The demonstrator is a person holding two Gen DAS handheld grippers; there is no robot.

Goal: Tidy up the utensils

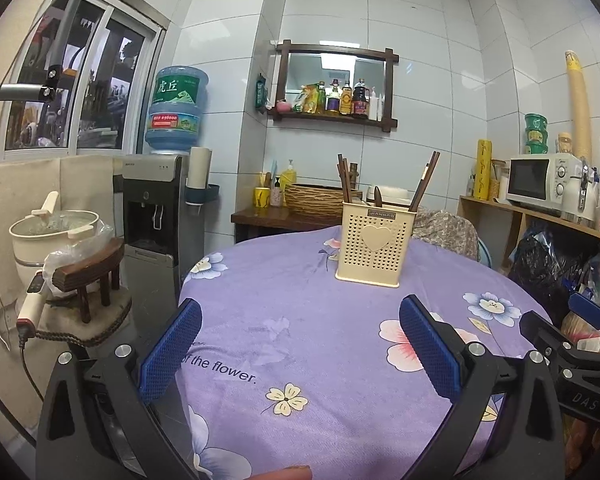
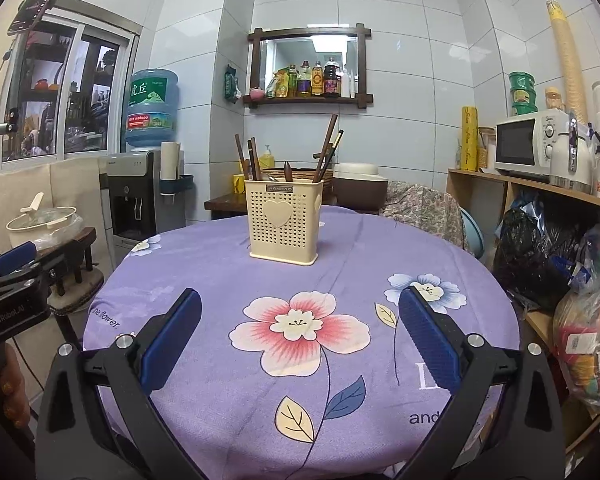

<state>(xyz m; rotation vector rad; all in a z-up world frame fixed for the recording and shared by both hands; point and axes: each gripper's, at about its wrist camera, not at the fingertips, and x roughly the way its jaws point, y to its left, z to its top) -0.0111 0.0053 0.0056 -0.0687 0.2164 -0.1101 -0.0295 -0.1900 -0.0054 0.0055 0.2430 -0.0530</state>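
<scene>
A cream perforated utensil holder (image 1: 374,246) with a heart on its front stands upright on the round table with the purple flowered cloth (image 1: 284,320). Dark wooden chopsticks (image 1: 425,181) and spoon handles stick out of it. It also shows in the right wrist view (image 2: 284,222) with its chopsticks (image 2: 327,148). My left gripper (image 1: 300,324) is open and empty, above the near part of the table. My right gripper (image 2: 300,316) is open and empty, also well short of the holder. No loose utensil shows on the cloth.
A water dispenser (image 1: 156,200) and a stool with a pot (image 1: 88,276) stand at the left. A side table with a wicker basket (image 1: 320,198) is behind. A shelf with a microwave (image 1: 540,180) and bags (image 2: 540,248) is on the right.
</scene>
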